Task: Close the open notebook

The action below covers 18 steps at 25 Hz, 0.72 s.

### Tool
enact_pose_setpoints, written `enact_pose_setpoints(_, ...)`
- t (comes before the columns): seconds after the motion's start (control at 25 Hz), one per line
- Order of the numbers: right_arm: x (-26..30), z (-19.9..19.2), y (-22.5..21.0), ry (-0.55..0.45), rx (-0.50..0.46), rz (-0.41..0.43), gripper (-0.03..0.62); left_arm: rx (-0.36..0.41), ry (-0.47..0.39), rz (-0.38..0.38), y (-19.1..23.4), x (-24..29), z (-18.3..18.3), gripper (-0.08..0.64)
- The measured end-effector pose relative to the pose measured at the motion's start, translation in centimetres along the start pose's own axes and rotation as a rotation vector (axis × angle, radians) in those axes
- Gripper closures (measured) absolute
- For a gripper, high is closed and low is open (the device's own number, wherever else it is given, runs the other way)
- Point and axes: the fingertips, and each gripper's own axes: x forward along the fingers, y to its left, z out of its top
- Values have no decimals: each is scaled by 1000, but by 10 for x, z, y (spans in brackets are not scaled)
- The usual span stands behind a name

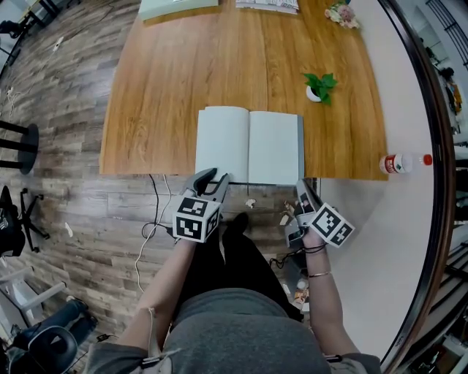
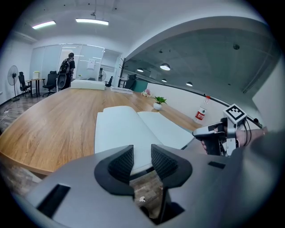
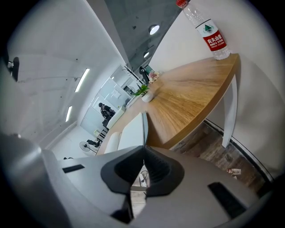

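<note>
The open notebook (image 1: pixel 248 146) lies flat with blank white pages at the near edge of the wooden table (image 1: pixel 161 88). My left gripper (image 1: pixel 216 175) hovers just before its near left corner, jaws open and empty; in the left gripper view the left page (image 2: pixel 129 127) lies beyond the open jaws (image 2: pixel 141 150). My right gripper (image 1: pixel 302 187) sits at the near right corner. In the right gripper view its jaws (image 3: pixel 144 148) meet on the right-hand edge of the notebook (image 3: pixel 131 133), which runs straight into the tips.
A small potted plant (image 1: pixel 316 89) stands behind the notebook's right page. A water bottle (image 1: pixel 401 163) lies at the table's right edge. Papers (image 1: pixel 267 4) and flowers (image 1: pixel 342 13) sit at the far edge. Cables (image 1: pixel 150 219) trail on the floor under the near edge.
</note>
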Motion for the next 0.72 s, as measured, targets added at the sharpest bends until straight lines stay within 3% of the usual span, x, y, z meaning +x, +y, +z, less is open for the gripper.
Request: enact_pose_setpoints(0.72,-22,17,57,-109,-103,109,581,-10,16,6,20,-8,-8,434)
